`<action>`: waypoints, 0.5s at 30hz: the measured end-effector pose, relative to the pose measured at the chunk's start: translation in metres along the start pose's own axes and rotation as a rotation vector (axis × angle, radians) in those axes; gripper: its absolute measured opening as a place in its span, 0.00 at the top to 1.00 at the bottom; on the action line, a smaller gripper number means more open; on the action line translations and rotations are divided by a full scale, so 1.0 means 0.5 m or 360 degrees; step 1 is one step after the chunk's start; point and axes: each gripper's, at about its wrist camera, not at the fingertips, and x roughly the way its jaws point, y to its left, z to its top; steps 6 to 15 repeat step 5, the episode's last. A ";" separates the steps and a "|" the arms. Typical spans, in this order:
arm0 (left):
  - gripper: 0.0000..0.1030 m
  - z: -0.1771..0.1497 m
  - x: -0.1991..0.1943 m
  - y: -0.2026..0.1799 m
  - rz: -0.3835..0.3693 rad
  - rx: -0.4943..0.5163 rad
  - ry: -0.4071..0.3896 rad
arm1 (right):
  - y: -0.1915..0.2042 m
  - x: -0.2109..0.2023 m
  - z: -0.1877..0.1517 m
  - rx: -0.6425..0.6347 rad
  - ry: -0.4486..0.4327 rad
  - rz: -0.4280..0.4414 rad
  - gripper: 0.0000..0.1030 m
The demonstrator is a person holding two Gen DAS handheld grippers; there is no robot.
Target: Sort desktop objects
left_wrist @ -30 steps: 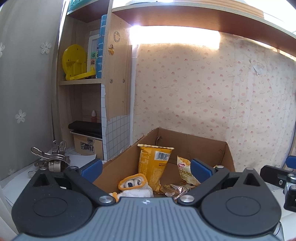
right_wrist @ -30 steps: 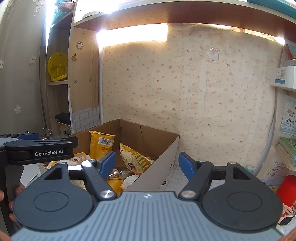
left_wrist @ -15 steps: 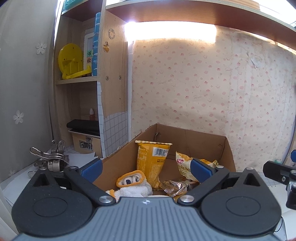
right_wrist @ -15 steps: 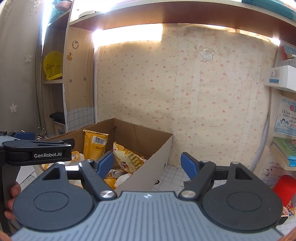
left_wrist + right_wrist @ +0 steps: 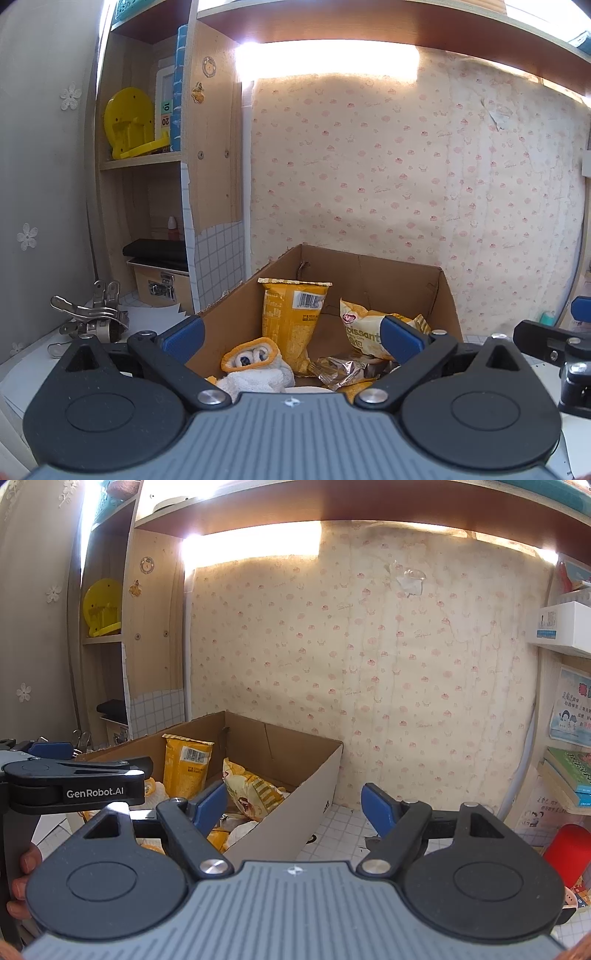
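An open cardboard box [image 5: 376,266] [image 5: 317,775] stands on the desk against the wall. Inside it are an upright yellow snack bag [image 5: 291,314] [image 5: 186,764], a croissant packet [image 5: 362,332] [image 5: 251,790], a foil wrapper [image 5: 338,369] and a white and orange plush toy [image 5: 255,365]. My left gripper [image 5: 291,338] is open and empty, held in front of the box. My right gripper [image 5: 295,806] is open and empty, straddling the box's right wall. The left gripper's side [image 5: 74,782] shows at the left of the right wrist view.
A metal clamp [image 5: 92,317] lies on the desk at the left. A wooden shelf unit [image 5: 155,166] holds a yellow disc [image 5: 127,122] and a latched case [image 5: 159,280]. Books [image 5: 569,775] and a red object [image 5: 569,853] are at the right.
Both grippers have shifted slightly up and back, so the box sits lower in both views. Both grippers stay open and empty. The objects in the box have not moved.
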 end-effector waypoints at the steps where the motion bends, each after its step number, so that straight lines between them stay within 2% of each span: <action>1: 0.00 0.000 0.001 0.000 0.0003 0.0008 -0.0001 | 0.000 0.000 0.000 0.0000 0.0001 0.0000 0.24; 15: 0.00 0.000 0.002 -0.003 0.0002 0.0005 0.0006 | -0.001 -0.001 -0.002 0.0002 0.0003 0.0001 0.24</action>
